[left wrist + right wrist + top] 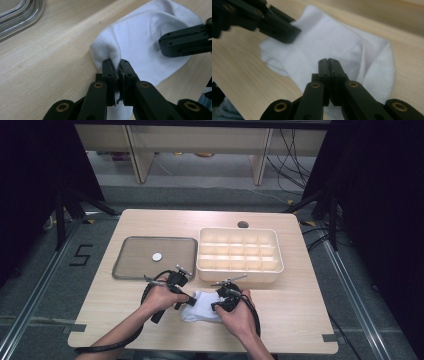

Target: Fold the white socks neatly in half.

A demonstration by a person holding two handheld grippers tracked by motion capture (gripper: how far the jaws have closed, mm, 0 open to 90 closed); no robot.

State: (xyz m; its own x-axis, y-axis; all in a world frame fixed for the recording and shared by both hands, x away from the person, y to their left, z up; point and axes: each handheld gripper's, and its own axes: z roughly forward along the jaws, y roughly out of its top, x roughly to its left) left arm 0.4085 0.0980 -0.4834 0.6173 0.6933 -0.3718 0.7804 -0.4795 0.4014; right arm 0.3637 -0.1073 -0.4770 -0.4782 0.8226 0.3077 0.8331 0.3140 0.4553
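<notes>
White sock lies on the bench just before the divided box; left gripper and right gripper each have jaws clamped on it.

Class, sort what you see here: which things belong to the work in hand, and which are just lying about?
In use:
white cloth
left gripper, pinching a fold of the cloth
right gripper, jaws closed over the cloth

Lying about:
divided box
grey tray
small white disc on the tray
</notes>
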